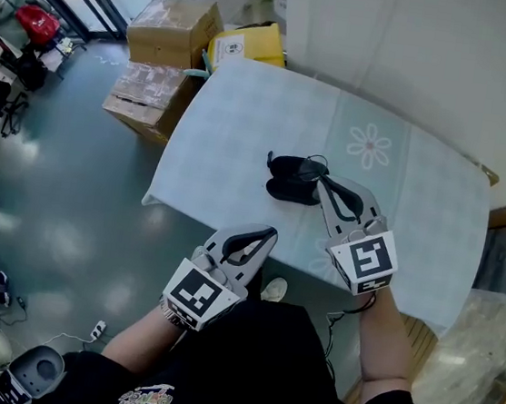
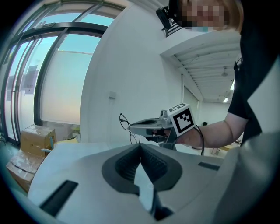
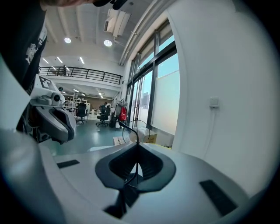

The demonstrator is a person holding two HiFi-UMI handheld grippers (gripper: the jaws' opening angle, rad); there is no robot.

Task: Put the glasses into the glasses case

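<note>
Overhead, right gripper (image 1: 322, 179) reaches out over the table (image 1: 224, 138), tips at the right end of the glasses case (image 1: 290, 179). Case is black, lying open near the middle of the pale blue cloth, two shells side by side. Cloth has a flower print (image 1: 370, 147) past the case.

Right gripper view: jaws pressed together on a thin dark wire part of the glasses (image 3: 136, 129), with one round rim standing up just beyond the tips. From the head view the glasses (image 1: 316, 164) show only as fine wire at the case's right edge; cannot tell whether they touch the case.

Left gripper (image 1: 270, 234) held back near the person's body, at the table's near edge, well apart from the case. Its own view shows the pads (image 2: 151, 162) meeting at the tip, nothing between them. That view also catches the right gripper (image 2: 131, 125) side-on, wire frame (image 2: 124, 122) sticking out of its tip.

Floor beyond the table's far left corner: two cardboard boxes (image 1: 172, 29), stacked, and a yellow box (image 1: 249, 44) beside them. Red bag (image 1: 37, 24) at far left.
</note>
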